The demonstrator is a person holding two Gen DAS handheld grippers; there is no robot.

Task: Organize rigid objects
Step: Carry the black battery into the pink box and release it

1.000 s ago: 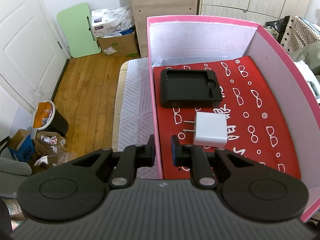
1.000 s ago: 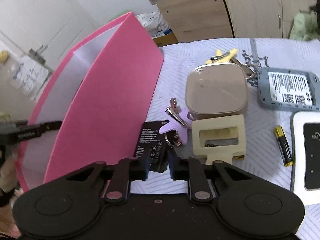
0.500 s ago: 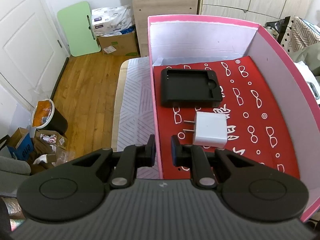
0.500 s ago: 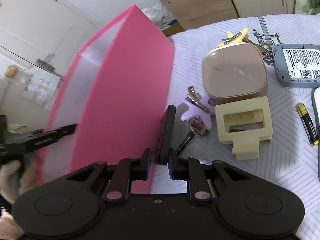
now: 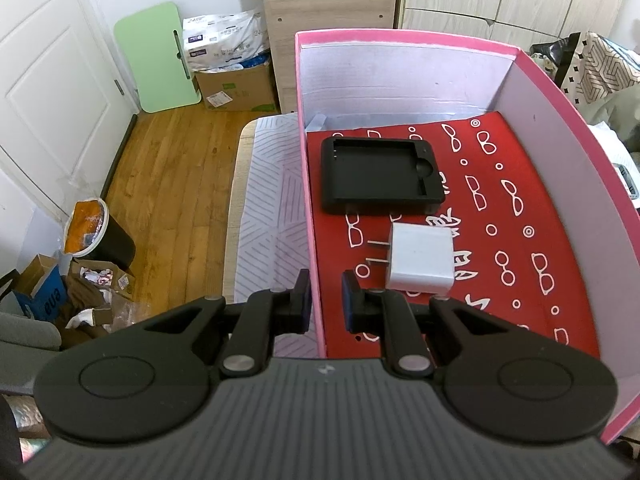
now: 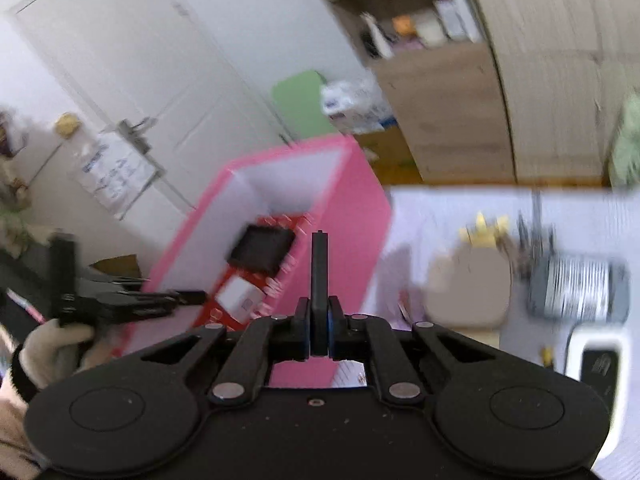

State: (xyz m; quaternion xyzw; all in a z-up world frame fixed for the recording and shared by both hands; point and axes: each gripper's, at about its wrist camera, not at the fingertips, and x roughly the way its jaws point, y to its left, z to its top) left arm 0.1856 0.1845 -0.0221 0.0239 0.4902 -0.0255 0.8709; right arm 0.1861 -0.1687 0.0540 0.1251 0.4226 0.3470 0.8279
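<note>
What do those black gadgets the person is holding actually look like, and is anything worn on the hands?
Each is matt black plastic. The left gripper and the right gripper have two round discs at the base, slim link bars with silver pivot pins, and two short fingers lined with blue pads. The left one's body is ribbed grey. The hand on the left gripper wears a cream glove with a dark cuff. No cables show.

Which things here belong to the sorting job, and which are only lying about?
Job:
- pink box
- black tray in it
- white charger in it
- thin black slab held by right tool
- left tool astride the box wall

Lying about:
- green board
- bin
- cardboard box
</note>
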